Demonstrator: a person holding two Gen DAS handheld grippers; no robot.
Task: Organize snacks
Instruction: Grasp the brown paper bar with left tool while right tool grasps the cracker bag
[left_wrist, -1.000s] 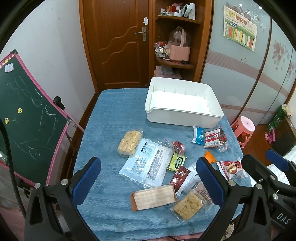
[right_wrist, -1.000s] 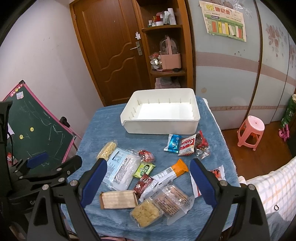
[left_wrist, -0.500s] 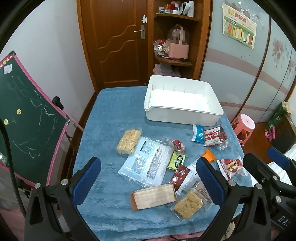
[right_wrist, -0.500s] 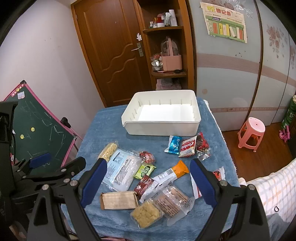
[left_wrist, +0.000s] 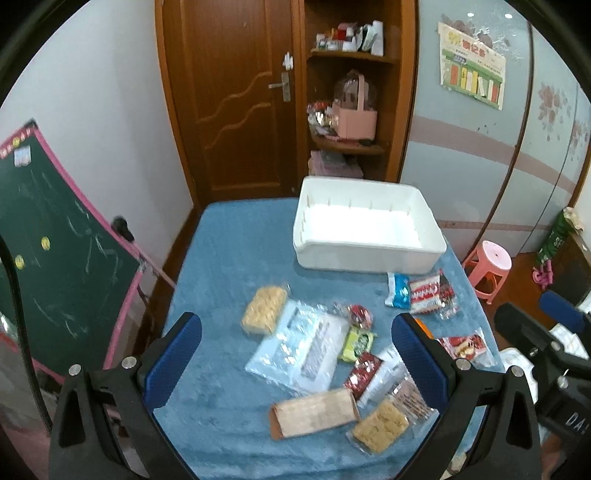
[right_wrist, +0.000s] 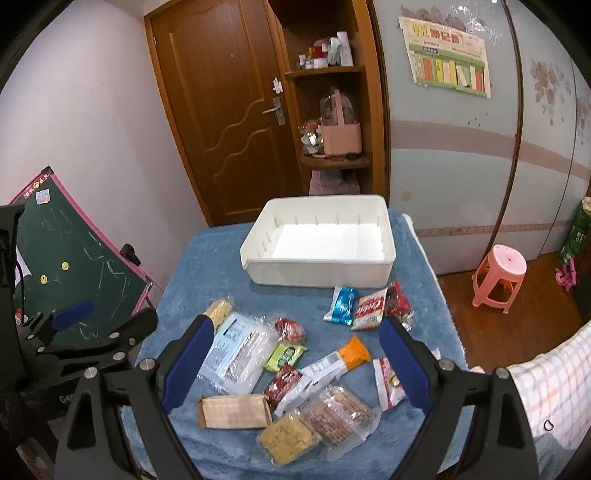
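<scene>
White bin (right_wrist: 317, 273) at far edge, snacks (right_wrist: 291, 354) near

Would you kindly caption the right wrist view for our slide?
Open right gripper above loose snacks; white bin empty.

Green chalkboard (left_wrist: 48, 266) at left, wooden door (right_wrist: 221, 122) behind, pink stool (right_wrist: 500, 273) at right, wall poster (right_wrist: 448, 62).

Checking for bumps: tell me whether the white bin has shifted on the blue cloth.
No. The white bin sits at the same far spot on the blue cloth.
</scene>
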